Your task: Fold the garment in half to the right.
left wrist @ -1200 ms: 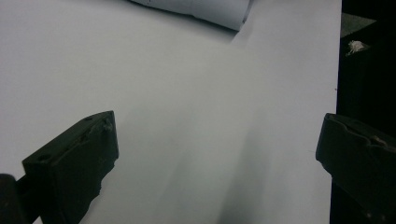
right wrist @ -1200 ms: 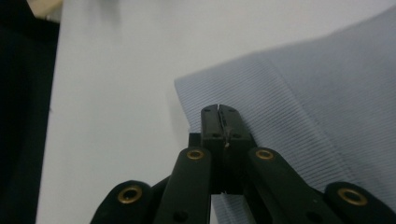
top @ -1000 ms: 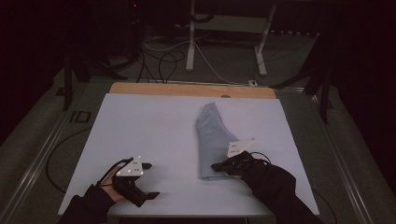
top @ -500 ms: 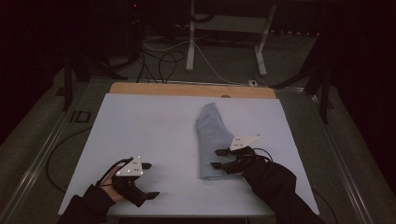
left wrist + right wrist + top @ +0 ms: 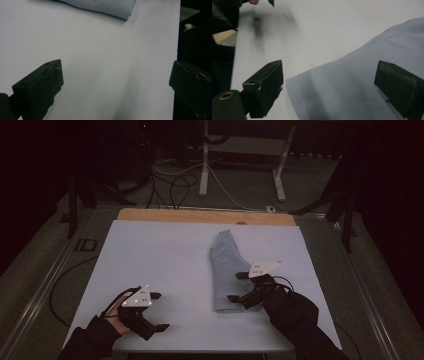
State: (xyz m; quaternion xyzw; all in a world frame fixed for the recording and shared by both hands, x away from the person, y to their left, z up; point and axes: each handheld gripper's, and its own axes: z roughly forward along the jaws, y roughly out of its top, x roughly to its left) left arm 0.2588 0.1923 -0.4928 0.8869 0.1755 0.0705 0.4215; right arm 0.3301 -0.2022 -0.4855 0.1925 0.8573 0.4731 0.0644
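Note:
A folded pale blue garment [image 5: 226, 272] lies lengthwise on the right half of the white table sheet [image 5: 165, 260]. My right gripper [image 5: 238, 287] hovers over the garment's near end, and its jaws have just been opening. They now stand wide apart with nothing pressed between them; the cloth [image 5: 352, 82] lies flat below. My left gripper [image 5: 159, 311] rests near the front left edge of the table, open and empty, above bare sheet [image 5: 100, 65]. The garment's near end [image 5: 105, 6] shows at the top of the left gripper view.
A wooden strip [image 5: 205, 216] runs along the table's far edge. Cables [image 5: 175, 185] and a white stand's legs [image 5: 240, 170] lie on the dark floor behind. The table's front edge [image 5: 178, 50] drops off close to my left gripper.
My right gripper's jaws went from shut on the garment's near end to wide apart, letting the cloth go, and the gripper lifted slightly. The left gripper stayed put.

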